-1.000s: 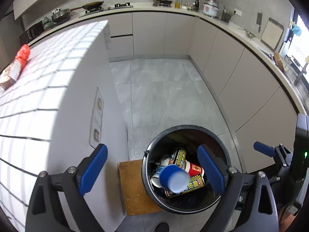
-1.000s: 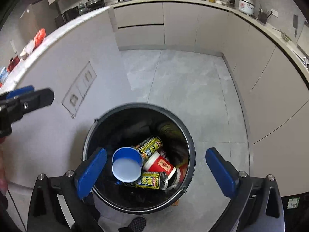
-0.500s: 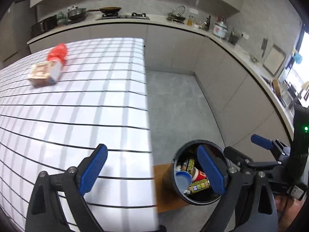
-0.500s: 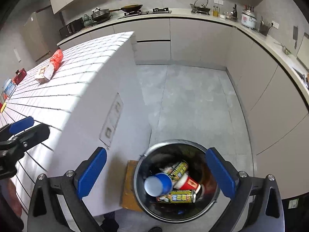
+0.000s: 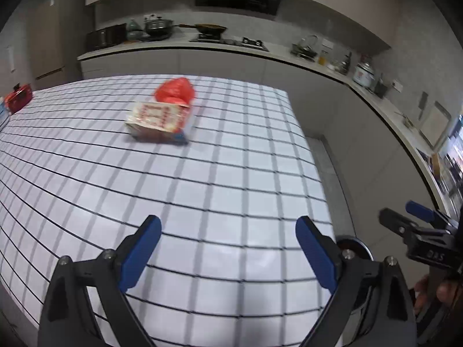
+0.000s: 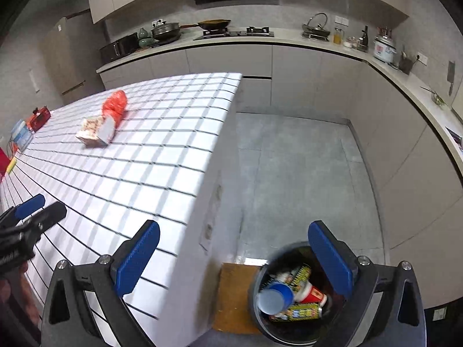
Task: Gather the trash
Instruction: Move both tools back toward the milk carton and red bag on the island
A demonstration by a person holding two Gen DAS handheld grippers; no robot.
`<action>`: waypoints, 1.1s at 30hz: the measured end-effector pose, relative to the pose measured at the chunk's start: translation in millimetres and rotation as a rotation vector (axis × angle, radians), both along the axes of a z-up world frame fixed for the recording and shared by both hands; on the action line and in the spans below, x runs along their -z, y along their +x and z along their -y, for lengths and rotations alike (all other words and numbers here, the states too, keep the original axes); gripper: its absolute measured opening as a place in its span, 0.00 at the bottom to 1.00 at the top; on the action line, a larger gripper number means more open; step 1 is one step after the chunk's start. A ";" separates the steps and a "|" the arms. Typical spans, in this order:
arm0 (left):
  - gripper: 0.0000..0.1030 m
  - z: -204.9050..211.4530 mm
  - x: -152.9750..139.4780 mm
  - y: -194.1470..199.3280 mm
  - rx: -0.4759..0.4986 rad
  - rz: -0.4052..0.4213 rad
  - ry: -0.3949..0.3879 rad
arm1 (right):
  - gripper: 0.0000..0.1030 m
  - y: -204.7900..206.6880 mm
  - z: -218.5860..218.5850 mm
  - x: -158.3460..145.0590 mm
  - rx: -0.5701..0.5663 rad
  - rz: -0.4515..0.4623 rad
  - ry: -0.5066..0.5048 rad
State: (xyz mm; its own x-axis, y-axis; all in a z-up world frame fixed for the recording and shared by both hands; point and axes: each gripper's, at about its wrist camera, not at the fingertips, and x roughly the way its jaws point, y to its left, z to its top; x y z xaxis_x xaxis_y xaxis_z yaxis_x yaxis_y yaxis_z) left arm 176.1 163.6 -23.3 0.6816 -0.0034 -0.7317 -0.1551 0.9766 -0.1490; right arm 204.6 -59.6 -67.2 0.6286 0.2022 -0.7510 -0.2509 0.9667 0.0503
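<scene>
Both claws gape wide, empty: left gripper over the checked island top, right gripper above the bin of cans. Further on, the carton and red bag; beyond, the kitchen counter.

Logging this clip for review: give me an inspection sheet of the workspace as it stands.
Surface: gridded white tabletop, bare in front of both tools.
Job's things: carton lying on its side, red bag right behind it; whether they touch is unclear. Bin on the floor holds a blue cup and cans.
Clutter: red box and other small items at the table's far left edge.
Grippers: left tool open, empty; right tool open, empty.
Cables: nothing seen.
Surroundings: kitchen counter with pans and a stove; grey floor.
</scene>
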 end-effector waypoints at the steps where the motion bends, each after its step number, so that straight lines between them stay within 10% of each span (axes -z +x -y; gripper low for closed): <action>1: 0.92 -12.3 -0.7 5.0 -0.016 0.004 -0.004 | 1.00 3.0 -9.0 -2.7 -0.003 0.001 0.003; 19: 0.93 -86.3 46.5 130.9 0.039 -0.062 0.125 | 1.00 74.2 -122.6 10.8 0.051 -0.029 -0.044; 33: 0.93 -154.5 51.6 135.4 0.000 -0.088 0.107 | 1.00 95.7 -154.3 9.6 0.077 -0.030 -0.042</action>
